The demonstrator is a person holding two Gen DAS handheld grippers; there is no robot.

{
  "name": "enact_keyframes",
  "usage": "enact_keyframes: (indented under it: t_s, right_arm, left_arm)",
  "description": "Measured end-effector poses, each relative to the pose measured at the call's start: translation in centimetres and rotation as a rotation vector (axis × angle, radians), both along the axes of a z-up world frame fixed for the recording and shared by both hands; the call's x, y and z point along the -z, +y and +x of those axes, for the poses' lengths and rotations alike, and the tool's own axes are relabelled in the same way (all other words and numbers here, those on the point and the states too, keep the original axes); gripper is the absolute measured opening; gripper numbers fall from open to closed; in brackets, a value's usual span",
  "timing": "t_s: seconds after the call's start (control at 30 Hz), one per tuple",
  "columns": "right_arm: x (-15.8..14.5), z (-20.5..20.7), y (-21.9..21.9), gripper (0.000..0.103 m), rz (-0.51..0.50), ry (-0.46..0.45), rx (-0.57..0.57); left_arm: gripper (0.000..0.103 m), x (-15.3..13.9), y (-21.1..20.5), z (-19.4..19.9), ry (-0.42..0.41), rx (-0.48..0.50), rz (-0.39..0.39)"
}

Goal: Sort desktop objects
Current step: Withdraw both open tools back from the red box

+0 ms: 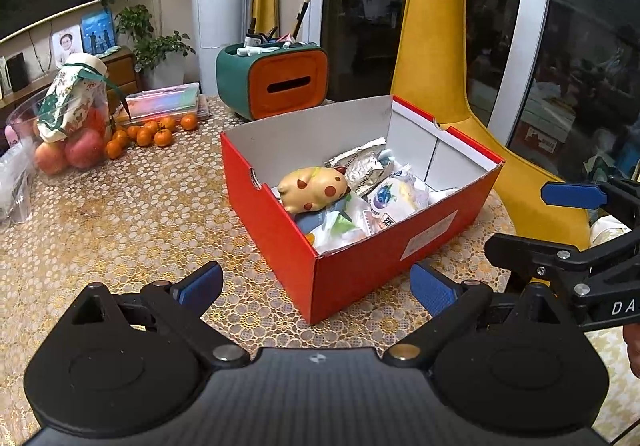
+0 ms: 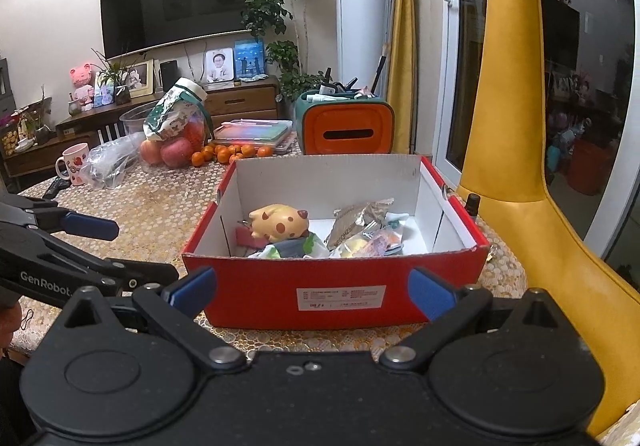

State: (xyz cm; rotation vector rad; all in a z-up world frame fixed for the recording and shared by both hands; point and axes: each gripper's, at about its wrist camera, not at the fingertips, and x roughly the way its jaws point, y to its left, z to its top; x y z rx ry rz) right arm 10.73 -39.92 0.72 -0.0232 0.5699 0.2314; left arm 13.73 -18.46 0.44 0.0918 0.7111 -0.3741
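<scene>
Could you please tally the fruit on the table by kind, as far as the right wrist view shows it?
Apples: 2 visible, more possibly hidden by the bag
Tangerines: about 8, bunched together
Total: about 10

Table: cardboard box on it toward the right edge, holding a toy pig at left and snack packets at right. Behind the box, a desk organiser. Left of the organiser, a flat case, small oranges before it, then a fruit bowl; a mug farthest left.
</scene>
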Motion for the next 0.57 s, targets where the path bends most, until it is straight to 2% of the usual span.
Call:
enact_keyframes:
  t_s: [0.57]
  right_arm:
    - [0.8, -0.6, 0.7, 0.102, 0.026, 0.036, 0.027]
  left_arm:
    - [0.1, -0.1, 1.3, -0.2, 0.018, 0.014, -0.034]
